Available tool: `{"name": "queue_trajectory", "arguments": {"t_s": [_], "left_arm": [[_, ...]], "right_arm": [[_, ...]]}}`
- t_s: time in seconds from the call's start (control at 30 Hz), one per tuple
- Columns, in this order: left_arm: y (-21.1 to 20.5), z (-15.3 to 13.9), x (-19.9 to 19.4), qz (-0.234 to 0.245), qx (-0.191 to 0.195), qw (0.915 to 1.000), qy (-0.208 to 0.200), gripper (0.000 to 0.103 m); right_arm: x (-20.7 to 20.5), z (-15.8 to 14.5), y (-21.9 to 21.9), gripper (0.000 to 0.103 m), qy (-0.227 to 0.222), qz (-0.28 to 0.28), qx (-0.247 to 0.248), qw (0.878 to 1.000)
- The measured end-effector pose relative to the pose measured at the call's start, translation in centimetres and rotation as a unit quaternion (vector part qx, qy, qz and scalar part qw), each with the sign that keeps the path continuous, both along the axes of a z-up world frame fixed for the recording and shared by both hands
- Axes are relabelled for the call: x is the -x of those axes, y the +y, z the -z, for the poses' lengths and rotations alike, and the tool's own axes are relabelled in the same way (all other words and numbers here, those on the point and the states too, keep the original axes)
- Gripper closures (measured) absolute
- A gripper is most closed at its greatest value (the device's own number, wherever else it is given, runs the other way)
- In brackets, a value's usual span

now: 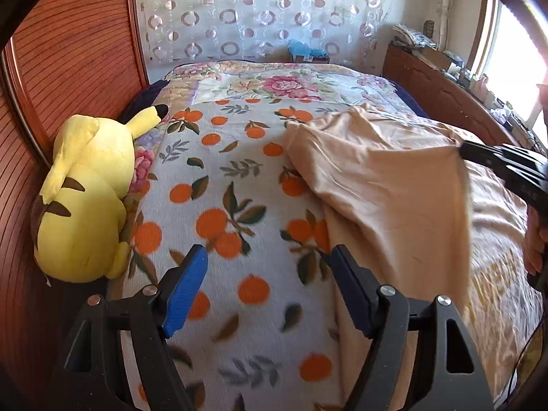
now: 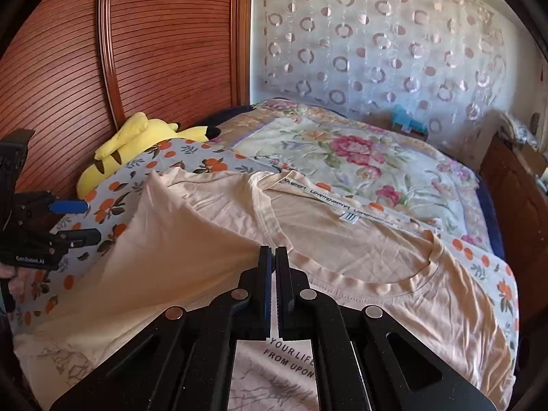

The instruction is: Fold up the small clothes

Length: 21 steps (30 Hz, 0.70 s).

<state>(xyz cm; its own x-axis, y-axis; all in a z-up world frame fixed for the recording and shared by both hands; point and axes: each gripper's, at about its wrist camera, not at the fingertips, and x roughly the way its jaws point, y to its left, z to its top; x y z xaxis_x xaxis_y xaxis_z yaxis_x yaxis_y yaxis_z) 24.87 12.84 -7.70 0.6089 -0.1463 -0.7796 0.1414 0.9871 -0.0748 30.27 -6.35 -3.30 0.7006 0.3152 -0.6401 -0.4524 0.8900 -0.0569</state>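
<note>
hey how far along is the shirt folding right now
Early. The peach shirt lies spread on the blanket, neckline open; no finished fold shows. In hand: the right gripper is shut on the shirt, lifting one side into a flap. The left gripper is open over the blanket, holding nothing. Left: lay that flap across, fold the other side, then fold lengthwise.

Bedroom surroundings: bed, bedding, toy and furniture

A yellow plush toy (image 1: 84, 198) with brown stripes and a black-tipped ear lies at the bed's edge against a reddish ribbed wooden panel (image 1: 68, 54). An orange-fruit print blanket (image 1: 219, 212) covers the near part of the bed, overlapping a floral quilt (image 1: 274, 84) with pink blooms farther back. Behind the bed hangs a sheer curtain (image 2: 376, 44) patterned with rings and dots, with a small blue object (image 2: 407, 120) at its foot. A brown wooden cabinet (image 1: 441, 92) carrying clutter stands beside a bright window (image 1: 513, 54).
</note>
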Motion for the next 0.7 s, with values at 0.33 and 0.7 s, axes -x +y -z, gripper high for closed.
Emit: {"name": "queue_trajectory", "arguments": {"t_s": [0.33, 0.7], "left_arm": [[-2.6, -1.6, 7.0, 0.025, 0.023, 0.9991, -0.025, 0.028], [-5.8, 0.7, 12.7, 0.056, 0.01, 0.9983, -0.01, 0.029]], "right_arm": [[4.8, -0.2, -2.0, 0.057, 0.003, 0.0, 0.004, 1.0], [16.7, -1.2, -12.5, 0.056, 0.011, 0.065, -0.039, 0.997]]}}
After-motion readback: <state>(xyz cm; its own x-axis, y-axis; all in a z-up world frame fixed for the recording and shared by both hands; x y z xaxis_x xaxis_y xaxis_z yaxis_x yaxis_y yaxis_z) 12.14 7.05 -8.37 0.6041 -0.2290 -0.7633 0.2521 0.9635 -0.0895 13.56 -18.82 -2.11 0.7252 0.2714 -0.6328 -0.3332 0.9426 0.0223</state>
